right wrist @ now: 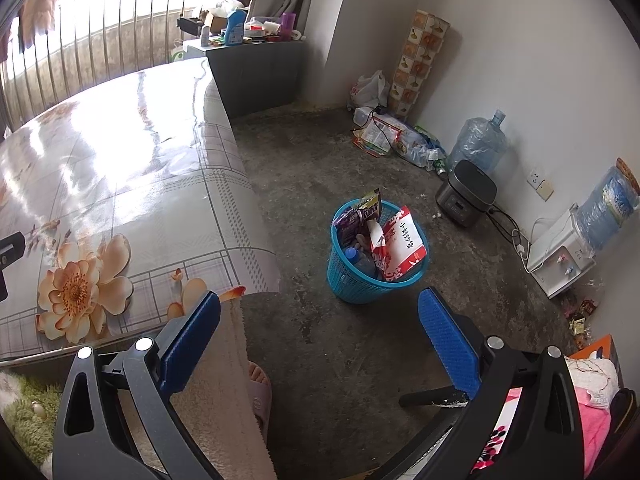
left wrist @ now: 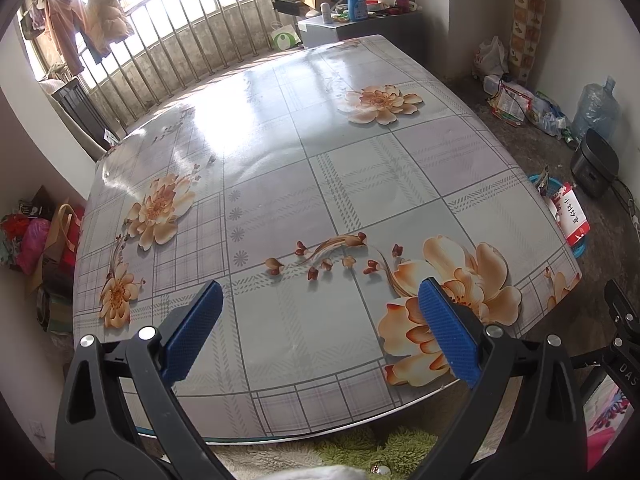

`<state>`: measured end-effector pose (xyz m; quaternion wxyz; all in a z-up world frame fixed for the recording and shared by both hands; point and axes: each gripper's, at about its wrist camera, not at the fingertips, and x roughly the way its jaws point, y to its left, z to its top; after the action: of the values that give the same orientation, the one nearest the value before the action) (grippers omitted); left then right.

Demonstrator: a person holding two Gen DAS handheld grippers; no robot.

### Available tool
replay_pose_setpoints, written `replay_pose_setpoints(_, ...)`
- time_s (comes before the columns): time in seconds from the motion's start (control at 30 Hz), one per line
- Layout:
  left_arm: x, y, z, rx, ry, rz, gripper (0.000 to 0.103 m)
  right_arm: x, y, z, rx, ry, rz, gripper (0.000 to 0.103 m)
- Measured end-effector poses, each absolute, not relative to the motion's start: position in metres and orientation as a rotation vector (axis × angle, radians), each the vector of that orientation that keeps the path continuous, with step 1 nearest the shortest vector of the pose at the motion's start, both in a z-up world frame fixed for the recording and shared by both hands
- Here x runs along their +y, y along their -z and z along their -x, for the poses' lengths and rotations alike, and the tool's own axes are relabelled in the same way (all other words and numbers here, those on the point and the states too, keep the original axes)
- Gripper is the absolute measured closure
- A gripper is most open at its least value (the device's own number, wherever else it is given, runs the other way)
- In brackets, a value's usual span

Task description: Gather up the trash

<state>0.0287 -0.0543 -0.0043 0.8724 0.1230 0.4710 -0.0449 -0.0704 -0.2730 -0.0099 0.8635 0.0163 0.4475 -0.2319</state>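
a: both sets of jaws stand wide apart with nothing between them. the left gripper (left wrist: 320, 332) hangs over the table (left wrist: 280, 168), the right gripper (right wrist: 318, 340) over bare floor beside it.

b: and the trash?

a: in the blue basket (right wrist: 352, 284) on the floor ahead of the right gripper: a red and white carton (right wrist: 400, 246), a purple wrapper (right wrist: 360, 212), a bottle (right wrist: 358, 260). the tabletop shows only its printed flowers, so i judge collecting to be about finished.

b: next move?

a: probably a last check for strays. scraps lie by the water dispenser (right wrist: 560, 256), though what they are is too small to tell. the basket's far side is cut off in the left view.
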Motion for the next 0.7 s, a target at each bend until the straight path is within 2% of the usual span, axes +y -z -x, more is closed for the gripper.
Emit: replay_pose_setpoints(0.7, -0.0538, 0.0019, -0.0275, 0.981, 0.091, -0.254, 0.009, -0.2736, 0.0063, 0.0702, 0.934, 0.487, -0.025, 0.007)
